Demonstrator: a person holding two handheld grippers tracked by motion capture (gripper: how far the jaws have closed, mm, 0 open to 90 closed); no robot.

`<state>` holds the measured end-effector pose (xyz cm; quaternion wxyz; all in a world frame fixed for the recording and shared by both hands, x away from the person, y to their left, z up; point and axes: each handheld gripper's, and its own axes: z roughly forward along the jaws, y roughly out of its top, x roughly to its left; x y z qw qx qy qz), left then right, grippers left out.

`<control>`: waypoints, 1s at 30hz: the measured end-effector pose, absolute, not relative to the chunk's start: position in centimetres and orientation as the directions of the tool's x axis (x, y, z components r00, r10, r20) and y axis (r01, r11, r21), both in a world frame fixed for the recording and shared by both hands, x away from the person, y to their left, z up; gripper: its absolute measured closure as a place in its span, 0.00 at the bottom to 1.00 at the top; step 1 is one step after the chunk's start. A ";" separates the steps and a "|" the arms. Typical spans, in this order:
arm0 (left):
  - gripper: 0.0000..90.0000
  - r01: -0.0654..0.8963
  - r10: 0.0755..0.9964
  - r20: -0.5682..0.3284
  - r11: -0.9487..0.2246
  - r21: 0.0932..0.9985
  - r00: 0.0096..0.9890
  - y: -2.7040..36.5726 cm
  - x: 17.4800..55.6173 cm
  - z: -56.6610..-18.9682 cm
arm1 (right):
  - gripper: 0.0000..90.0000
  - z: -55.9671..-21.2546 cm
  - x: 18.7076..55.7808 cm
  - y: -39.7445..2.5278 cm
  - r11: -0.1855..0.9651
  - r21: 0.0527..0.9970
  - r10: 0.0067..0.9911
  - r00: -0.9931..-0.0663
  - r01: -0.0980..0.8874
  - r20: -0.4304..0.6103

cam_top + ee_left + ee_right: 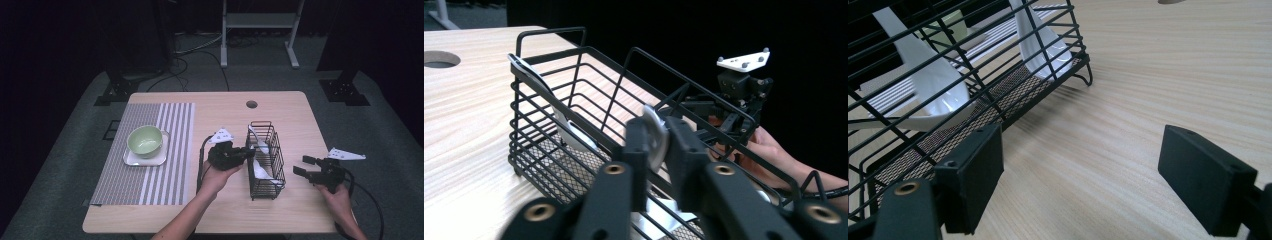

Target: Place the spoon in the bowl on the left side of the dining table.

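A black wire basket (265,187) stands right of the table's middle with two white spoons in it. My left gripper (249,150) reaches over the basket's left rim and is shut on the handle of the nearer white spoon (261,170). In the left gripper view the jaws (655,134) pinch that handle tip, and the spoon's bowl rests low in the basket (549,165). The farther spoon (555,112) leans in the far corner. My right gripper (304,165) hovers open to the right of the basket, and in its own view the open gripper (1083,150) frames bare wood beside the basket (1048,92).
A green bowl (145,140) sits on a white square plate (131,160) on a grey striped placemat (175,150) at the left. A round cable hole (251,104) is near the table's far edge. Bare wood (300,120) lies between the basket and the right edge.
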<state>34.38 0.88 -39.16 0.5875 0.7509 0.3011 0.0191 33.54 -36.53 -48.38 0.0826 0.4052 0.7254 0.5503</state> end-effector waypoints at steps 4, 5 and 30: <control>0.94 0.442 0.468 -0.345 -0.111 0.890 0.814 0.9 34.4 -39.1 | 0.19 -48.4 33.5 -36.5 0.066 0.865 0.677 -0.659 0.497 0.327; 0.94 0.448 0.464 -0.355 -0.106 0.888 0.812 1.0 34.5 -39.2 | 0.19 -48.4 33.5 -36.5 0.067 0.865 0.677 -0.659 0.497 0.327; 0.95 0.574 0.370 -0.563 0.090 0.814 0.739 2.1 35.5 -38.2 | 0.19 -48.4 33.6 -36.4 0.080 0.860 0.682 -0.657 0.504 0.321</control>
